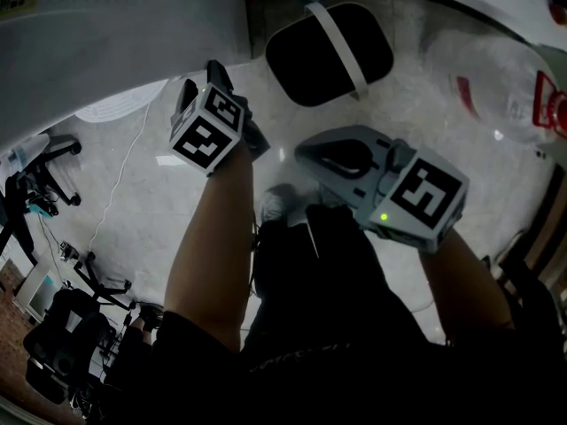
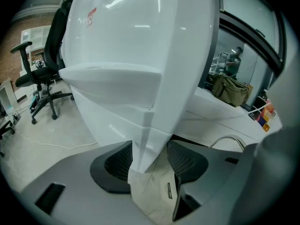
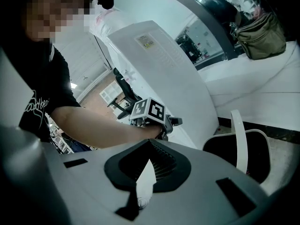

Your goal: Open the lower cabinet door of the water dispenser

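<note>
The white water dispenser (image 1: 106,42) stands at the upper left of the head view, and its tall white body (image 3: 164,64) also shows in the right gripper view. My left gripper (image 1: 232,104) is up against its lower front. In the left gripper view a vertical white edge of the dispenser's lower panel (image 2: 150,125) runs down between the wide-apart jaws of the left gripper (image 2: 149,159), and the pads do not visibly press on it. My right gripper (image 1: 310,153) hangs back over the floor, its tips (image 3: 149,146) together with nothing held.
A black bin with a white strap (image 1: 328,51) sits on the floor right of the dispenser. A clear water bottle (image 1: 496,78) lies at the far right. Office chairs (image 1: 44,162) stand at the left. An olive bag (image 2: 230,89) rests on a white counter.
</note>
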